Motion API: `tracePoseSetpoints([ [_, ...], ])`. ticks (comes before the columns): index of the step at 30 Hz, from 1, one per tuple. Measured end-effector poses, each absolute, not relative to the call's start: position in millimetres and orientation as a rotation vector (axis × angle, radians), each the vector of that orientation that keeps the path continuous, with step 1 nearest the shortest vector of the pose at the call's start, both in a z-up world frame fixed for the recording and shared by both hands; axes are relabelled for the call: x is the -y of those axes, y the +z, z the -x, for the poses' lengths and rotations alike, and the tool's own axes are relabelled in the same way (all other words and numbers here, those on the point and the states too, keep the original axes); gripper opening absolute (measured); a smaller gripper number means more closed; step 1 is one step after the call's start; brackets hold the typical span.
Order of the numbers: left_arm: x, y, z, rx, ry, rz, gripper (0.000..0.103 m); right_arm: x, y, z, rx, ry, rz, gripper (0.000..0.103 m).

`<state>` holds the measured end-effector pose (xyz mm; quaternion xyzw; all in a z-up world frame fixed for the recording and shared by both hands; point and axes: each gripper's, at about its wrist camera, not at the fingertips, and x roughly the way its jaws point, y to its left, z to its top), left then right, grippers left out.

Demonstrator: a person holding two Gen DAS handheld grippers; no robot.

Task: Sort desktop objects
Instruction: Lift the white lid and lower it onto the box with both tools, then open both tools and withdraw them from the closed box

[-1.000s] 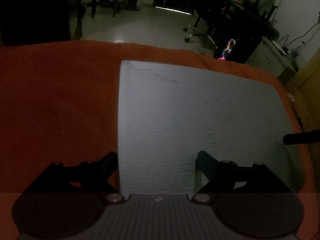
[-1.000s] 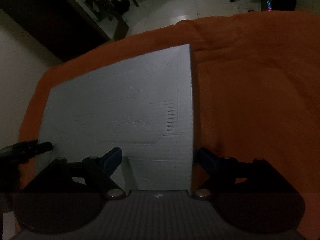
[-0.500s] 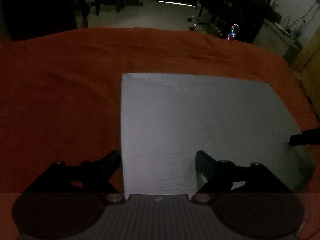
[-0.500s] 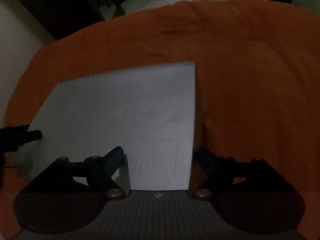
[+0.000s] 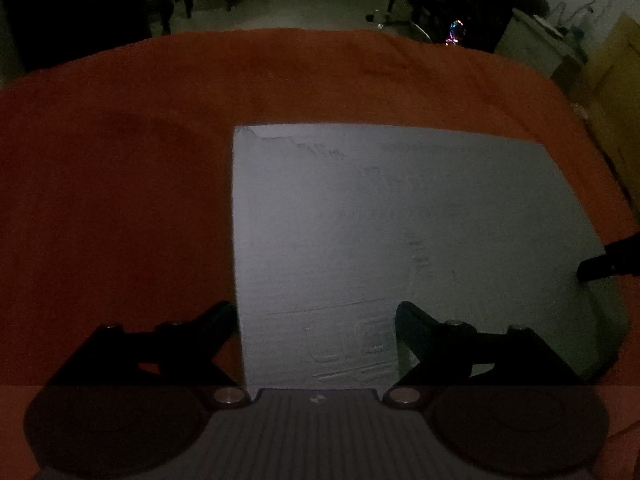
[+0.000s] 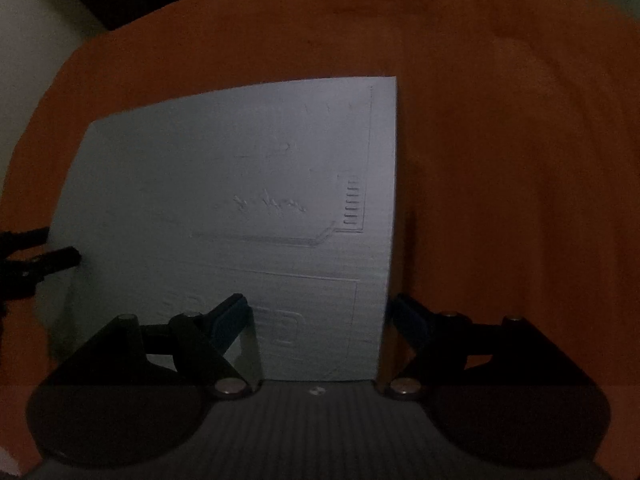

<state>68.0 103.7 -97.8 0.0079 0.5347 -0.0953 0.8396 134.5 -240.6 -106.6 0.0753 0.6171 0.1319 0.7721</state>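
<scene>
- Nearest in each wrist view are the tool's own jaws, spread wide; the left gripper (image 5: pixel 316 320) is opening at this moment, and the left edge of the foam board (image 5: pixel 392 240) runs up between its jaws with no pad pressing on it; one finger hangs over the cloth, the other over the board
- The right gripper (image 6: pixel 320 316) also stands with its jaws apart, astride the board's right edge (image 6: pixel 240 200); nothing is clamped; its left finger sits over the board, its right finger over the cloth
- The board is a pale, flat rectangular slab lying face up on the orange cloth (image 5: pixel 120 200) that covers the desk; shallow pressed-in lines and a row of small slots mark its surface, which suggests soft foam that dents easily
- Judged from that: light and fairly stiff, but brittle at corners and quick to bruise under a hard pinch; it is too wide for one grip across, so taking it by the two opposite side edges, one tool each, with gentle pressure, looks the sound way; the soft cloth may make it awkward to get a finger under an edge
- Farther off, each view catches the other tool's dark tip at the board's far side; beyond the desk lies a dim room with a pale floor (image 5: pixel 320 12), chairs barely readable
</scene>
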Motion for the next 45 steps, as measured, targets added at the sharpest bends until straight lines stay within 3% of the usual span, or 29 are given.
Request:
tracePoseSetpoints([
  [5,-100,-106,-47,-1.168,-0.210,-0.023,0.086,237,-108,-119,-1.370,0.282,-0.163,0.083],
  [8,-99,-115,-34,-1.145,-0.183,-0.014,0.092,231,-119,-116,-1.379,0.276,-0.147,0.083],
  [11,-88,-119,-40,-1.136,-0.162,-0.003,0.096,233,-130,-120,-1.384,0.254,-0.218,0.091],
  [15,-84,-121,-39,-1.124,-0.143,0.006,0.099,233,-127,-120,-1.373,0.243,-0.241,0.092],
  [18,-86,-122,-33,-1.121,-0.143,0.010,0.099,230,-130,-111,-1.357,0.240,-0.235,0.092],
  [20,-89,-116,-27,-1.119,-0.107,0.017,0.094,228,-125,-102,-1.352,0.224,-0.238,0.090],
  [22,-89,-107,-20,-1.119,-0.068,0.033,0.101,230,-122,-85,-1.348,0.174,-0.254,0.085],
  [30,-57,-54,7,-1.209,0.020,0.000,0.103,208,-53,-50,-1.202,0.041,-0.229,0.088],
  [36,-15,0,47,-1.110,0.010,-0.115,0.103,178,-8,-10,-1.152,-0.065,-0.098,0.091],
  [40,-11,18,66,-1.207,0.054,-0.043,0.103,163,38,25,-1.066,-0.021,0.002,0.093],
  [45,-7,37,110,-1.121,0.031,-0.042,0.103,146,66,64,-0.999,0.036,-0.097,0.097],
])
